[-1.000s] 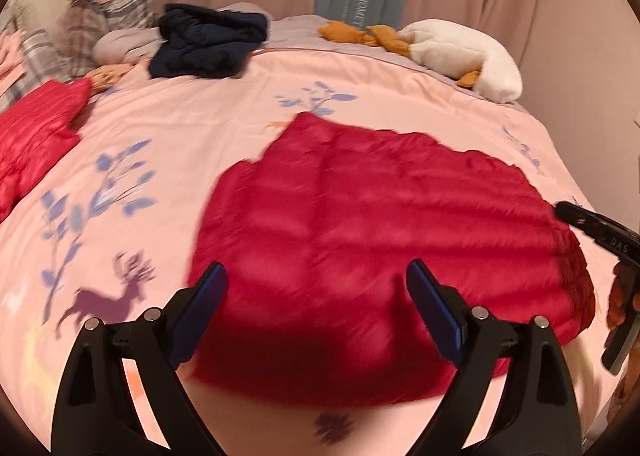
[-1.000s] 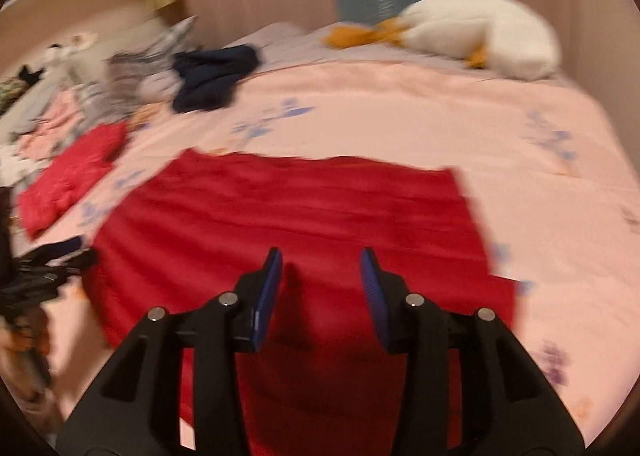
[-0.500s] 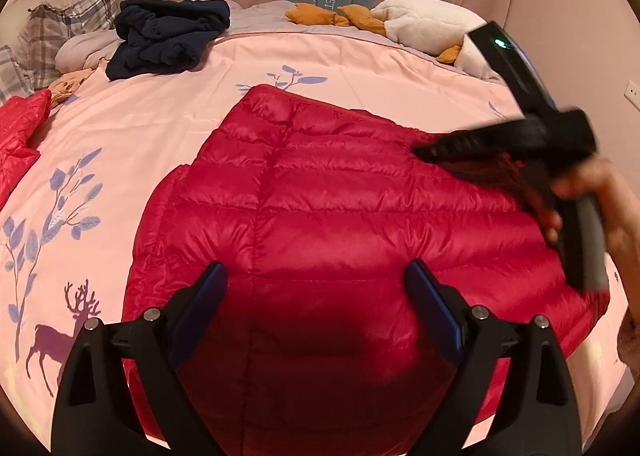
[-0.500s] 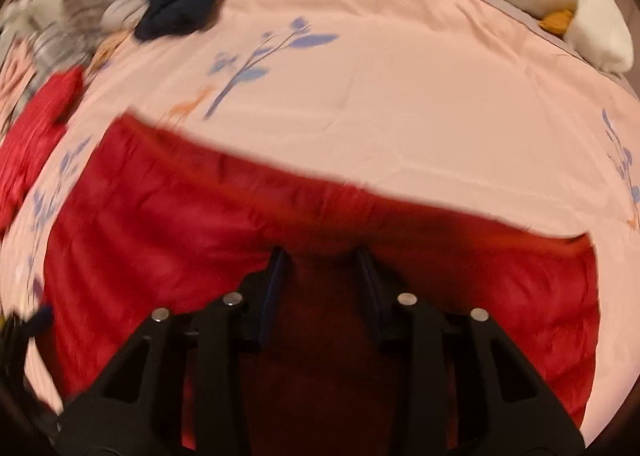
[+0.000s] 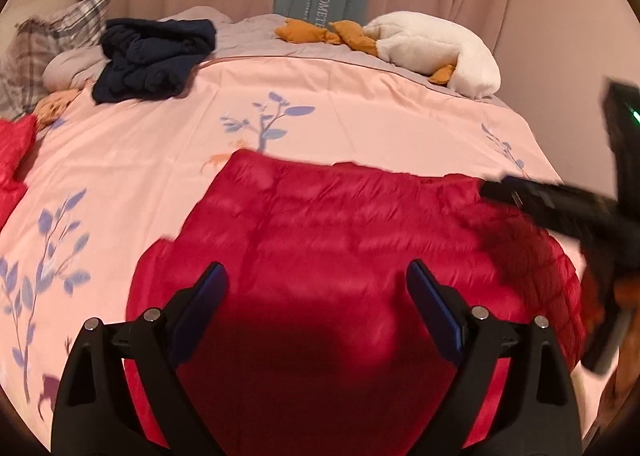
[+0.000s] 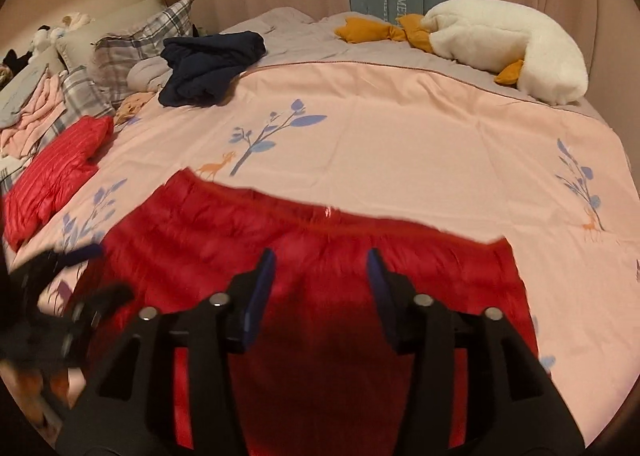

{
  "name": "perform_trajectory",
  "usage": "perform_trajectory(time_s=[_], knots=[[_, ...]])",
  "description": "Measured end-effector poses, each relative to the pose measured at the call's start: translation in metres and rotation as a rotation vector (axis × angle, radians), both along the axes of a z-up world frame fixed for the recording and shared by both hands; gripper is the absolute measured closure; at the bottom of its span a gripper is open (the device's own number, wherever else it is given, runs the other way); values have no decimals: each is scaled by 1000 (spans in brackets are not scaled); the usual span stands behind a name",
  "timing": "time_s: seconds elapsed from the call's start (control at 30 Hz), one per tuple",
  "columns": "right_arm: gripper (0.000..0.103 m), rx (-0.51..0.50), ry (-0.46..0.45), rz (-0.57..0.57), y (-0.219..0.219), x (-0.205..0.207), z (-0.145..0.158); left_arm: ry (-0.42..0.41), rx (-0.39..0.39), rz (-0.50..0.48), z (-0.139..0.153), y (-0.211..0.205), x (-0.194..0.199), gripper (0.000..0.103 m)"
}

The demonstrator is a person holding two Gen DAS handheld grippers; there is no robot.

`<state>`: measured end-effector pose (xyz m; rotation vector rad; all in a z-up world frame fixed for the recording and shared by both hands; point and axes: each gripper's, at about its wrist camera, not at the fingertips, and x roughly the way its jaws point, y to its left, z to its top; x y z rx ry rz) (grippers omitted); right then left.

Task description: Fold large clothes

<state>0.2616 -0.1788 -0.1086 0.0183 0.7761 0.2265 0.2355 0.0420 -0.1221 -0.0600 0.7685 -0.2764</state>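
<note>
Both hands have pulled back from the red down jacket (image 6: pixel 312 252), which lies flat on the pink bedspread (image 6: pixel 400 144), left gripper (image 5: pixel 316 288) spread wide, right gripper (image 6: pixel 320 276) opening with nothing pinched, suggesting a fold just laid.

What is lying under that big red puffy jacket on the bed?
The red jacket lies spread on the pink duvet printed with blue branches and deer. Whatever print sits beneath the jacket is covered.

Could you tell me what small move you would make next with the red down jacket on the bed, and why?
Probably bring both hand-held grippers down to the near edge of the red down jacket and fold it away. It lies flat on the pink duvet; the left hand-held gripper is open and empty, and the right hand-held gripper is opening with nothing gripped.
</note>
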Motion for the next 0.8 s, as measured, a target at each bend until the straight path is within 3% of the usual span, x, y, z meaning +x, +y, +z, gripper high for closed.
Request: perform_trajectory(time_s=[0.23, 0.57, 0.8], knots=[[51, -80, 38, -25, -6, -12, -32, 99, 88, 18, -28, -23, 37, 11], [47, -10, 25, -214, -63, -22, -53, 92, 97, 27, -30, -23, 33, 11], [46, 17, -18, -341, -90, -48, -44, 17, 121, 39, -15, -19, -3, 11]])
